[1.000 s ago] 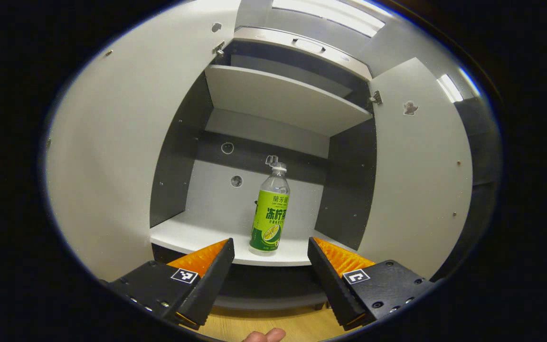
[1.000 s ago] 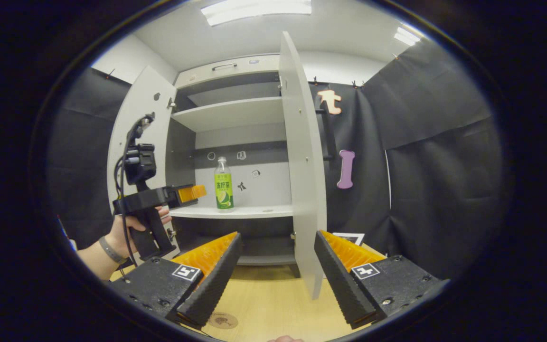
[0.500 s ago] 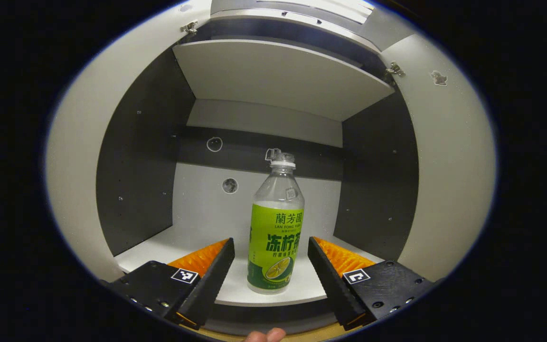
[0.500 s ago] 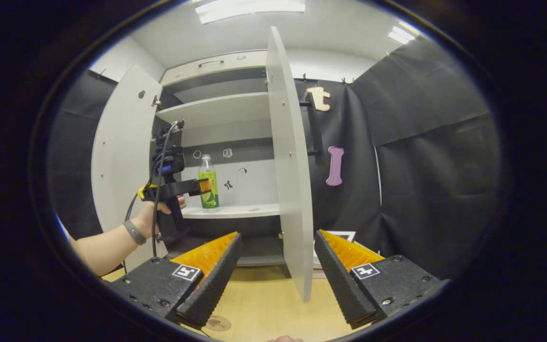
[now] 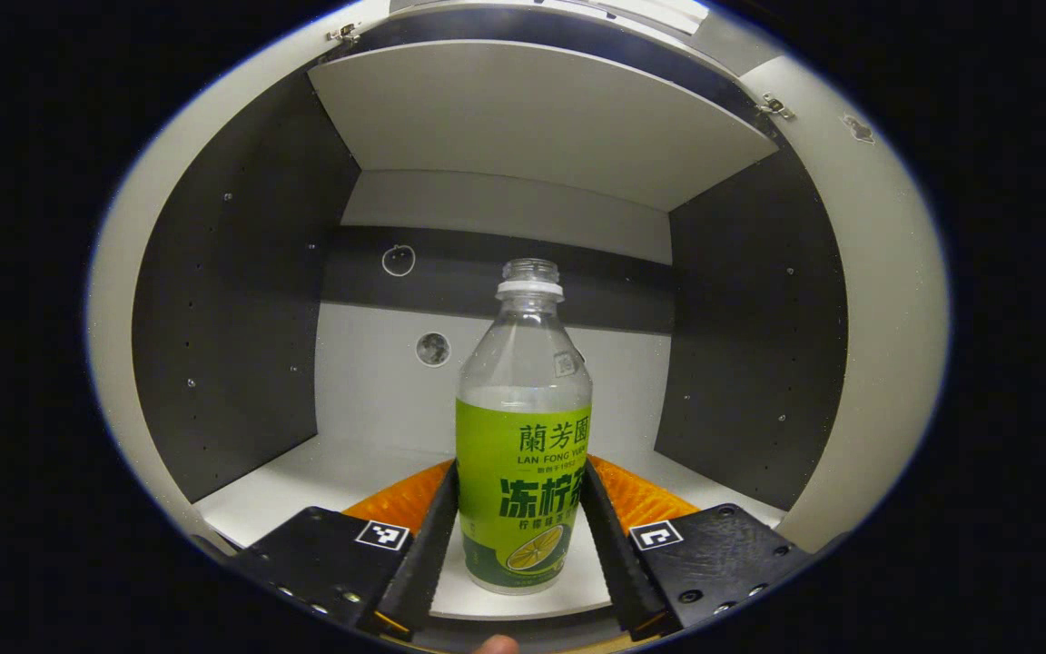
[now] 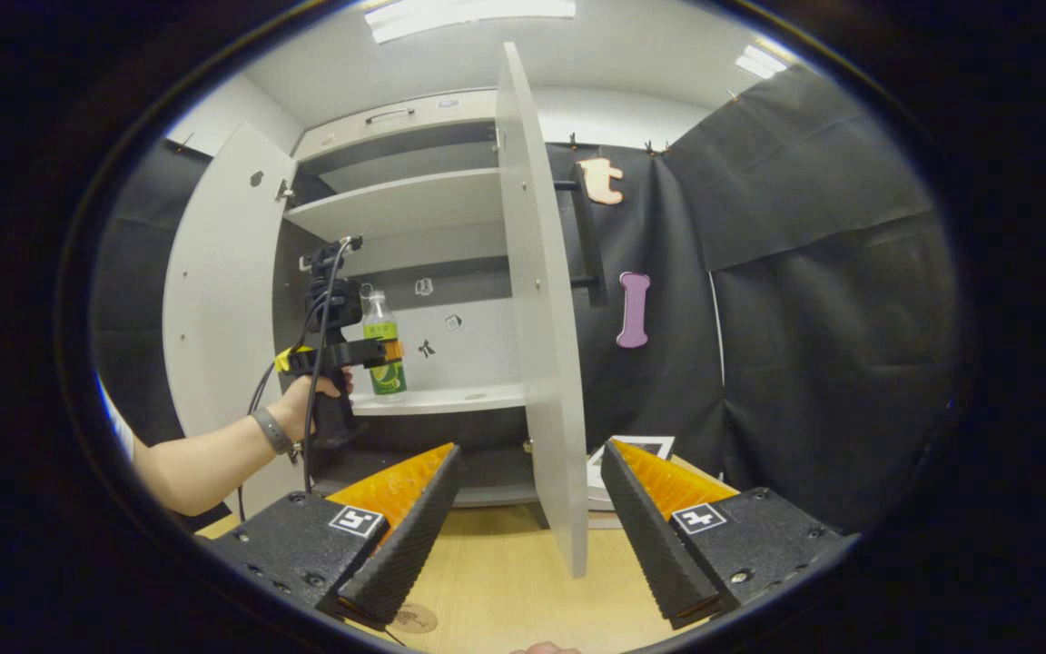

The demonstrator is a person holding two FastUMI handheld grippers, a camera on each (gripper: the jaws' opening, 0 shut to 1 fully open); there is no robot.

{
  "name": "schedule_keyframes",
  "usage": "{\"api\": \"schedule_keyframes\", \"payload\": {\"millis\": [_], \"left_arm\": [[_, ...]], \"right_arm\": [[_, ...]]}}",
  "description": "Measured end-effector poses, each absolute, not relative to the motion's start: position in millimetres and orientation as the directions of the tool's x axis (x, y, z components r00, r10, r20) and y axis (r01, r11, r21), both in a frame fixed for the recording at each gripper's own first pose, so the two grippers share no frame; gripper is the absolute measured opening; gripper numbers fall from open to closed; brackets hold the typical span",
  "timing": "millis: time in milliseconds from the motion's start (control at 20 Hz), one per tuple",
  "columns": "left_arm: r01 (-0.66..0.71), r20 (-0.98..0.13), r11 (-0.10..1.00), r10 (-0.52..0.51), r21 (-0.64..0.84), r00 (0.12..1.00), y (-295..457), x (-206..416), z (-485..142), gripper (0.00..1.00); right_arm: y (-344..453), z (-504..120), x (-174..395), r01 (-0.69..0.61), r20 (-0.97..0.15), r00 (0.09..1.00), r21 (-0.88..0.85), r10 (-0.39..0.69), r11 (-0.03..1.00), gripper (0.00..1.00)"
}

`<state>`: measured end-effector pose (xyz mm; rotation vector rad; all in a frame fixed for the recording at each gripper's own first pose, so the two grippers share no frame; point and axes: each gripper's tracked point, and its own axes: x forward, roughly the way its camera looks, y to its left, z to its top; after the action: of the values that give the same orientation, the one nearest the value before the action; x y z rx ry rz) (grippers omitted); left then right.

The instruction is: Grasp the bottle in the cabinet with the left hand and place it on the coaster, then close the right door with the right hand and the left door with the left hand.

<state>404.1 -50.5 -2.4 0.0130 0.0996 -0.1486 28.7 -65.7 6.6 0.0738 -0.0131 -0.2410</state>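
Observation:
A clear bottle with a green label stands upright on the cabinet's lower shelf. My left gripper is shut on its labelled lower half, one finger pressing each side. In the right gripper view the bottle stands at the shelf's left end, with a hand holding that gripper against it. My right gripper stands open over the wooden table, nothing between its fingers. A round brown coaster lies on the table, partly hidden under its left finger.
Both cabinet doors stand open: the right door edge-on just ahead of my right gripper, the left door swung out beyond the forearm. An upper shelf hangs above the bottle. A white card lies behind the right door.
My left gripper moved forward into the cabinet and its fingers went from open to shut on the bottle. The right gripper drifted slightly and stays open.

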Motion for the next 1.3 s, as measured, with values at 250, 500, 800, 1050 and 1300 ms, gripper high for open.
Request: {"api": "schedule_keyframes", "payload": {"millis": [250,500,800,1050,1300], "left_arm": [[0.171,-0.063,0.985,-0.168,0.039,0.984,-52.0,383.3,12.5,0.70],[0.170,-0.024,0.984,-0.169,0.047,0.985,-44.1,335.8,30.4,0.70],[0.182,0.008,0.981,-0.183,0.065,0.983,-40.5,258.2,28.4,0.73],[0.202,0.011,0.978,-0.203,0.049,0.979,-41.5,199.9,7.0,0.70],[0.211,-0.014,0.977,-0.211,0.025,0.977,-45.4,144.9,-44.6,0.70]], "right_arm": [[-65.2,5.0,27.6,0.226,-0.005,0.974,0.083,-0.226,0.971,1.00],[-57.6,10.7,19.1,0.196,0.001,0.980,0.076,-0.197,0.978,1.00],[-40.9,26.2,4.3,0.164,0.024,0.986,0.049,-0.165,0.985,1.00],[-27.9,34.6,-5.1,0.133,0.038,0.990,0.054,-0.135,0.990,1.00],[-27.0,40.1,-13.5,0.142,0.049,0.988,0.027,-0.143,0.990,1.00]]}}
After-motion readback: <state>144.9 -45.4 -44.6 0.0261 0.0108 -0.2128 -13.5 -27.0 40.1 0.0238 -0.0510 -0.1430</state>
